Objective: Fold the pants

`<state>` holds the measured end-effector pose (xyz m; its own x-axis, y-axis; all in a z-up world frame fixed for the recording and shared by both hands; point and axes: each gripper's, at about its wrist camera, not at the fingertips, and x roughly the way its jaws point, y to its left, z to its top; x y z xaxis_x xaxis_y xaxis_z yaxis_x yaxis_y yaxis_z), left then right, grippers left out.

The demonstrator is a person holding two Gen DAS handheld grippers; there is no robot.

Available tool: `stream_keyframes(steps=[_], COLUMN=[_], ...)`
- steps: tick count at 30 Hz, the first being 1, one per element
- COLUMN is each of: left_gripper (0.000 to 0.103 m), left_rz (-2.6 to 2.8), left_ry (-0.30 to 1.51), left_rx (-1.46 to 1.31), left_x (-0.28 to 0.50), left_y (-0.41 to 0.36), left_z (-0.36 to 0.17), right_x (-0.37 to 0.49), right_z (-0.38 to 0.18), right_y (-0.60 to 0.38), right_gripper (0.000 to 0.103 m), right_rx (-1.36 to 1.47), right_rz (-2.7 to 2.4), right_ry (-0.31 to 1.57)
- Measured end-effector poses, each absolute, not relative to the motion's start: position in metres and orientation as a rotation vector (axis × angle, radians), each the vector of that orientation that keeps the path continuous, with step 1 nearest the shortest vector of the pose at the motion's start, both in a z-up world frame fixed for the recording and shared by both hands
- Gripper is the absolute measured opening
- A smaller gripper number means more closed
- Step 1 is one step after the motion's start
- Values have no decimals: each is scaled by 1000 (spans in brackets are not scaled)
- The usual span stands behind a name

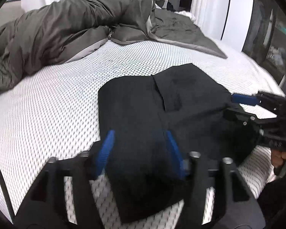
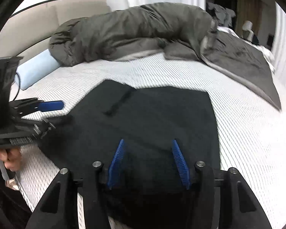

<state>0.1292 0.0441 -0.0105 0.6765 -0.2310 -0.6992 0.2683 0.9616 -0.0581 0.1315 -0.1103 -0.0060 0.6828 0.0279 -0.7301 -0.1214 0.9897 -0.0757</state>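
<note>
Black pants (image 1: 162, 103) lie folded on the mattress (image 1: 53, 103), bare white beyond their edges. Left gripper (image 1: 141, 148) and right gripper (image 2: 148, 162) hover above them, jaws spread and empty.

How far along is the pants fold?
Looks mostly done: the black pants lie on the white mattress as a compact folded block, a back pocket facing up. In hand: nothing; the left gripper and right gripper are both open over the near edge. Left: maybe one more fold or smoothing, hard to tell.

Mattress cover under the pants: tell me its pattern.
White mattress cover with a fine honeycomb mesh of small dark dots; the left wrist view shows it best.
</note>
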Motion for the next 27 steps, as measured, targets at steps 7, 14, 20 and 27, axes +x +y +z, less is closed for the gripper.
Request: stream_keyframes(steps=[7,14,20,27], left_gripper=[68,69,69,45], left_rz=[-274,-255,-208,-192], left_ry=[894,871,849,842], left_rx=[109,119,78,45], left_x=[175,162,154,174], left_y=[23,36,51,56], left_z=[-41,-39,-15,-10], right_x=[188,155,138,172], right_z=[-52,-43,-13,-12], right_y=[-108,-132,-145,-104], right_gripper=[53,58,59,59], right_rx=[-204,-325,-159,-75], right_rz=[-10,-188,-115,69], right_ry=[977,944,831,836])
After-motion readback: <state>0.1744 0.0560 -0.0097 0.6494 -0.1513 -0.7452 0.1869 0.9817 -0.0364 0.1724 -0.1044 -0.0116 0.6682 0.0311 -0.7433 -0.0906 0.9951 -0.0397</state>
